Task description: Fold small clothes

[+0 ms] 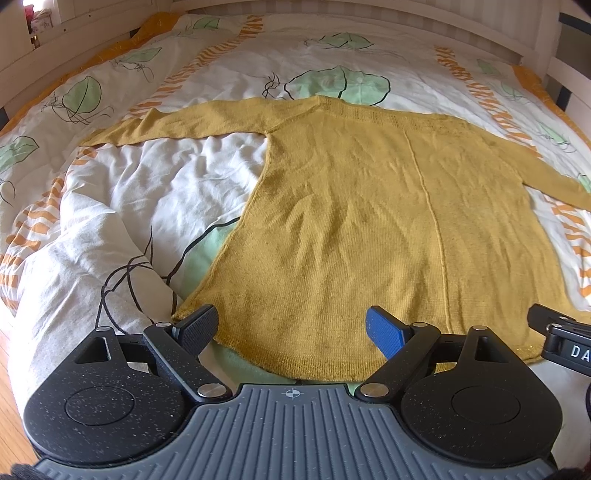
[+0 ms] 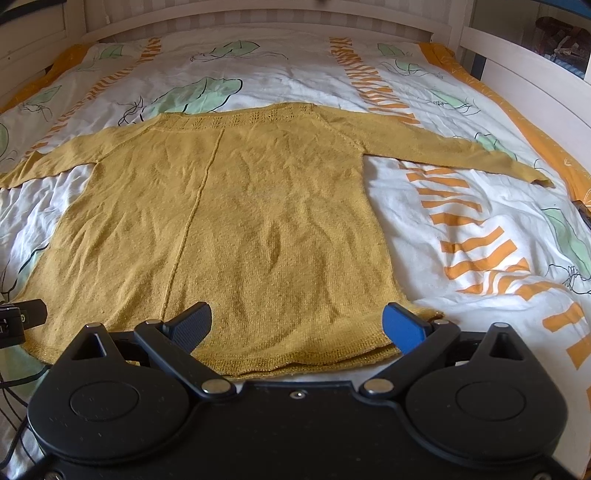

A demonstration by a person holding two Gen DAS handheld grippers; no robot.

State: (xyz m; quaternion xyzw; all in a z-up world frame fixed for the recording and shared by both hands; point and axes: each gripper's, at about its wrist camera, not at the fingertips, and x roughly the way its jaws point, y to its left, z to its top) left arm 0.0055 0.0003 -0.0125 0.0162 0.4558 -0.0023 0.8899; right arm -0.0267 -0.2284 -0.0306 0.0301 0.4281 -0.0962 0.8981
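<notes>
A mustard-yellow knitted sweater [image 1: 369, 206] lies flat on the bed, neckline far, hem near, both sleeves spread sideways. It also shows in the right wrist view [image 2: 229, 221]. My left gripper [image 1: 291, 328] is open, its fingers just above the hem's left part, holding nothing. My right gripper [image 2: 299, 325] is open over the hem's right part, empty. Its blue pad [image 2: 400, 326] sits near the hem's right corner. The right gripper's tip shows at the left wrist view's right edge [image 1: 565, 336].
The bed has a white duvet [image 1: 140, 177] with green leaves and orange stripes, wrinkled at the left. A white headboard [image 2: 258, 22] runs along the far side. Wooden floor [image 1: 7, 406] shows at the lower left. A white bed rail [image 2: 535, 85] stands right.
</notes>
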